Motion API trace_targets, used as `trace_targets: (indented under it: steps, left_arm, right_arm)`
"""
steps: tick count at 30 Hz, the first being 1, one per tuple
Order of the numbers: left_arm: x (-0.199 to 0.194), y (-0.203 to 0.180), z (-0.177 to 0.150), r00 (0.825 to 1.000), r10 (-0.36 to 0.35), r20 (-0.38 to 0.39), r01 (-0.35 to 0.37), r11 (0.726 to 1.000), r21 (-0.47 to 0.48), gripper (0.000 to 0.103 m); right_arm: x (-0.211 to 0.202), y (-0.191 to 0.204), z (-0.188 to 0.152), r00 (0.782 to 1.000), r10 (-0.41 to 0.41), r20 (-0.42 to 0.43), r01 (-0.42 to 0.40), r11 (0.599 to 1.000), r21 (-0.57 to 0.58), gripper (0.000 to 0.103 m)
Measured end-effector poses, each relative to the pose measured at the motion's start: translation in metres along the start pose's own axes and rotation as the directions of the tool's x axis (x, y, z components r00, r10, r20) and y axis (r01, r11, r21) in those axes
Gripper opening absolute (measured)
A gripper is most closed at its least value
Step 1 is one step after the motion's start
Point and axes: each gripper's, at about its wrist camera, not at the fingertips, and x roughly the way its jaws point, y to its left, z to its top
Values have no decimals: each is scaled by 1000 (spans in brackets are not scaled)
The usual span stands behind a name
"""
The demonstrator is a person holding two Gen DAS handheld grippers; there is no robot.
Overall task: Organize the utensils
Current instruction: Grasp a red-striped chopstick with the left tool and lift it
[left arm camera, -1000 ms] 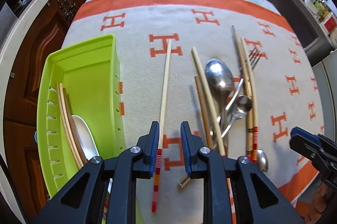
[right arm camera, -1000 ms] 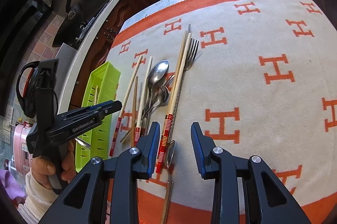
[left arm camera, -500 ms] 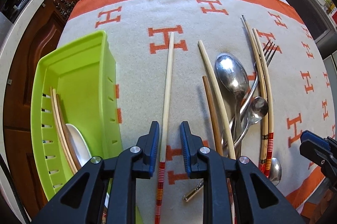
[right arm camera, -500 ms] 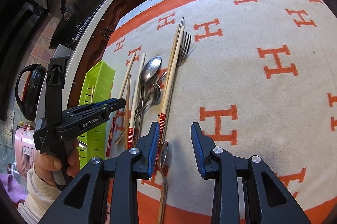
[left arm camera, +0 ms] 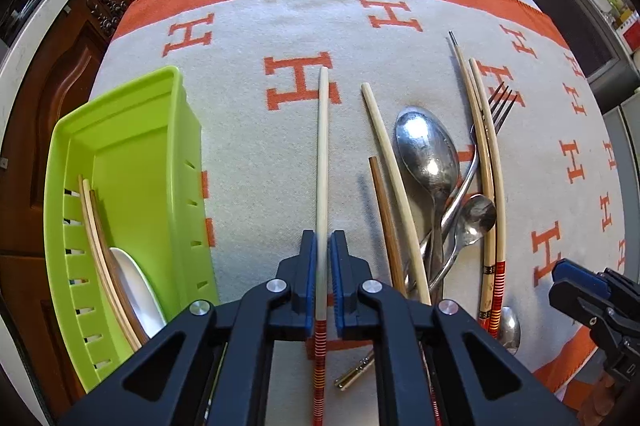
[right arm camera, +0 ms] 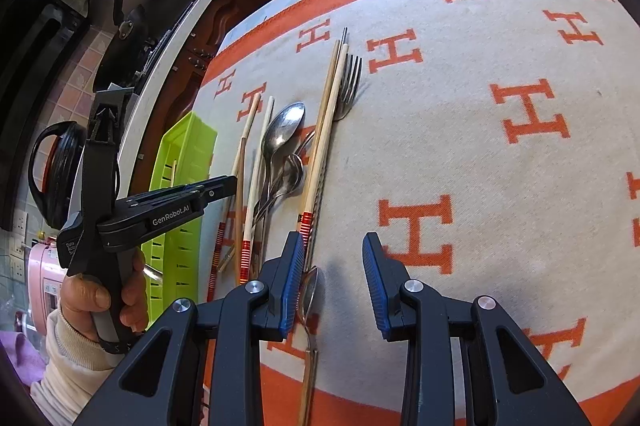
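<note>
Left wrist view: left tongs (left arm camera: 323, 264) were clenched on a lone chopstick (left arm camera: 322, 161), pads pressing both sides near its red-striped end, probably b/c it lay apart from the pile and was easiest to take. Chopstick lay flat on the blanket (left arm camera: 256, 129) over the table. Green tray (left arm camera: 120, 129) sat just left, w/ two chopsticks and a white spoon already in (likely the drop spot). Remaining spoons, fork (left arm camera: 502, 101) and chopsticks lay bunched to the right.

Right wrist view: right tongs (right arm camera: 332, 282) hung released, nothing between pads, low over the blanket beside a small spoon (right arm camera: 310, 296), prob. waiting its turn. Left tongs (right arm camera: 224, 185) pointed down at the chopstick, next to the tray (right arm camera: 188, 145).
</note>
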Motion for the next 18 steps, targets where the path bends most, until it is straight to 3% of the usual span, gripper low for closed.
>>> trace_targets:
  steps: [9, 12, 18]
  left_arm:
    - [-22, 10, -27, 996, 14, 88, -8, 998, -65, 3]
    - [-42, 12, -38, 992, -13, 124, 23, 997, -75, 3]
    - [-105, 28, -66, 974, -75, 214, 98, 990, -99, 3]
  right_arm:
    - [3, 31, -3, 1000, 9, -3, -9, 995, -102, 32]
    - [6, 46, -4, 1000, 21, -6, -22, 989, -148, 32]
    - [25, 67, -6, 998, 47, -51, -56, 982, -180, 21]
